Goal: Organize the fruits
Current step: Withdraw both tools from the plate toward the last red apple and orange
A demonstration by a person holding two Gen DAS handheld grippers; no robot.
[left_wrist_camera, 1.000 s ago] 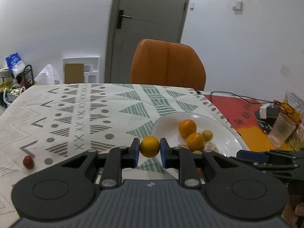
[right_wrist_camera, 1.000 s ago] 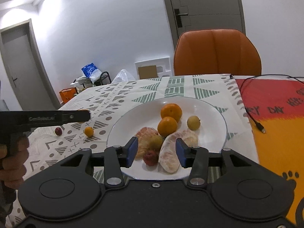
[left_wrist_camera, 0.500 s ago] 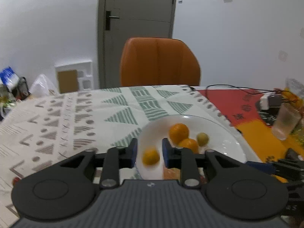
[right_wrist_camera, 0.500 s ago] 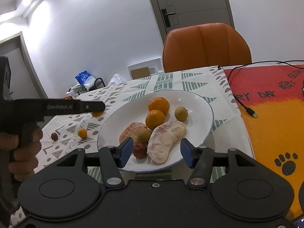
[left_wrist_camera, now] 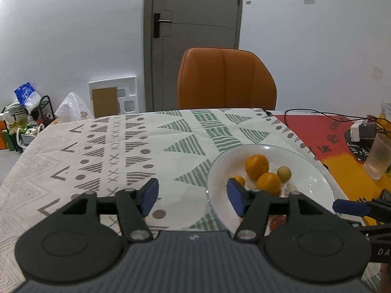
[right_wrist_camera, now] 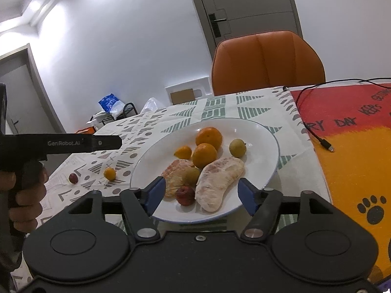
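Step now: the left gripper [left_wrist_camera: 191, 196] hangs over the near left edge of the round white plate [right_wrist_camera: 270, 136]. Its jaws are opening, with nothing between them.
Little fruit: a small yellow-orange fruit [right_wrist_camera: 182, 152] lies on the left side of the plate, free of the jaws.
Right gripper: the right gripper [right_wrist_camera: 201, 194] hangs over the near edge of the plate. Its jaws are opening too, and they hold nothing.
How to do it well: I think the left hand should lift up and back so it does not bump the plate or roll the fruit. Next it could go for the fruit left on the cloth.
Plate holds: two round oranges [right_wrist_camera: 209, 138], one small green-yellow fruit [right_wrist_camera: 237, 147], two peeled pale pink pomelo pieces [right_wrist_camera: 220, 183], a small red fruit [right_wrist_camera: 185, 195] and another small green fruit [right_wrist_camera: 193, 174].
Not on the plate: a small orange fruit [right_wrist_camera: 109, 173] and a small dark red fruit [right_wrist_camera: 72, 178] sit on the patterned cloth of the counter [left_wrist_camera: 97, 146], left of the plate.
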